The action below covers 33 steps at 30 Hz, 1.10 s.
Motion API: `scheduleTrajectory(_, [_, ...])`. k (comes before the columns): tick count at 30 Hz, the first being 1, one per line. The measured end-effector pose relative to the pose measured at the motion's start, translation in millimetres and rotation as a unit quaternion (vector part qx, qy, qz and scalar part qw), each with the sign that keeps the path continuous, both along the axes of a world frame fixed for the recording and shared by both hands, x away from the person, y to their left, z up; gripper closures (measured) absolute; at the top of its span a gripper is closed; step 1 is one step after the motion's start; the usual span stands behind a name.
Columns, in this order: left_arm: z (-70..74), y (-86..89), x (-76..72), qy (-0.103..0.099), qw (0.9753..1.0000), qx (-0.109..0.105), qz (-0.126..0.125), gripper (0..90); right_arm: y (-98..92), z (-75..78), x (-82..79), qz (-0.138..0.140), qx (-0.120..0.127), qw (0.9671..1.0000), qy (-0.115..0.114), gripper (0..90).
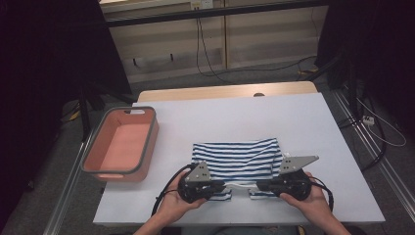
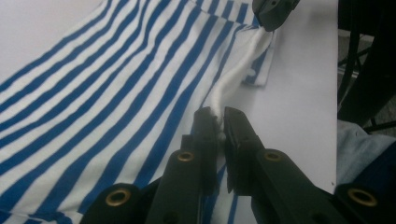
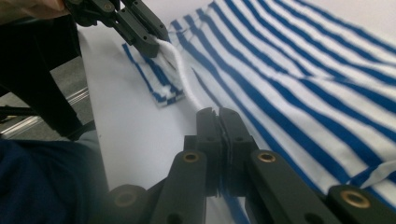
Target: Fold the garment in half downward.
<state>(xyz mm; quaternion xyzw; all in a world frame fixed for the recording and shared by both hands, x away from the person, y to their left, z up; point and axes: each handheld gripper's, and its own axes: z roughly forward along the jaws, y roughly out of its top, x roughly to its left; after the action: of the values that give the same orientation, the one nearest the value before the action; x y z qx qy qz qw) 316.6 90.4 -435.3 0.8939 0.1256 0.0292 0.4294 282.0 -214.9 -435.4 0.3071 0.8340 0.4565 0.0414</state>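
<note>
In the high view a blue-and-white striped garment [image 1: 238, 159] lies folded flat on the white desk [image 1: 303, 122], near its front edge, with an orange basket [image 1: 121, 143] well apart to its left. The left gripper [image 1: 221, 186] and the right gripper [image 1: 259, 185] sit at the garment's near edge, one at each side, and a white edge of the cloth [image 1: 240, 185] runs stretched between them. The step in hand looks like a fold of that near edge away from the person, so both hands should rise together and travel forward at the same pace, keeping the edge straight. In the left gripper view the left gripper [image 2: 219, 120] is clenched on the white edge [image 2: 233, 79], which rises as a rolled band toward the right gripper [image 2: 270, 19] at the far end; the stripes [image 2: 116, 102] spread flat to the side. Only a thin pinch of cloth sits between the jaws here, so a gentle, level lift is wise, or the band may slip out. In the right gripper view the right gripper [image 3: 215, 116] is likewise clamped on the white band [image 3: 183, 74], which leads up to the left gripper [image 3: 152, 41] near a small folded corner [image 3: 156, 88] of the garment. The band sags a little between them, so a slight outward pull should take up the slack before the fold. The far edge of the garment is the line to aim for, setting the edge down square to the stripes.
</note>
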Motion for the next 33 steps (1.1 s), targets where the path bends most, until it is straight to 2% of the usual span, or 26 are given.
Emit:
scheduleTrajectory(4, [-7.4,2.6,-4.7,0.007,0.9999,0.008,-0.002,84.0,1.2,-6.7,-1.3,0.007,-0.004,0.9999,0.012,82.6])
scheduleTrajectory(8, [-10.1,2.2,-6.3,0.013,0.9999,0.009,-0.004,83.2,2.2,-6.0,-0.1,0.001,-0.004,0.9999,0.011,75.5])
scheduleTrajectory(15, [-12.1,1.7,-7.4,0.029,0.9994,0.008,-0.016,78.3,-0.1,-1.3,9.6,-0.017,0.021,0.9996,0.003,70.1])
scheduleTrajectory(17, [-12.0,2.4,-7.0,0.039,0.9990,0.006,-0.019,76.2,0.0,-2.0,10.6,-0.015,0.011,0.9998,0.000,70.1])
scheduleTrajectory(19, [-12.0,3.3,-6.2,0.045,0.9989,0.003,-0.015,74.2,1.8,-4.4,9.7,-0.017,-0.017,0.9997,-0.007,67.7])
scheduleTrajectory(20, [-12.0,3.9,-5.6,0.051,0.9986,0.000,-0.009,72.4,2.6,-6.7,9.4,-0.015,-0.024,0.9996,-0.004,66.2])
scheduleTrajectory(22, [-10.3,6.4,-4.0,0.049,0.9988,-0.002,-0.004,68.1,3.5,-11.3,8.6,-0.013,-0.032,0.9994,0.003,63.1])
scheduleTrajectory(25, [-7.6,9.9,-2.4,0.051,0.9986,-0.014,0.003,63.1,5.1,-15.1,5.9,-0.015,-0.054,0.9984,0.005,57.5])
scheduleTrajectory(26, [-5.3,14.1,-0.3,0.045,0.9986,-0.026,0.012,60.6,5.5,-15.9,5.3,-0.015,-0.060,0.9981,0.004,55.6])
scheduleTrajectory(28, [-3.4,19.1,3.1,0.038,0.9987,-0.027,0.020,58.7,6.9,-19.2,3.6,-0.015,-0.077,0.9969,0.006,51.8])
scheduleTrajectory(33, [-4.0,34.6,16.6,0.035,0.9967,-0.033,0.065,53.7,5.6,-20.3,-0.6,-0.023,-0.090,0.9957,0.006,50.9])
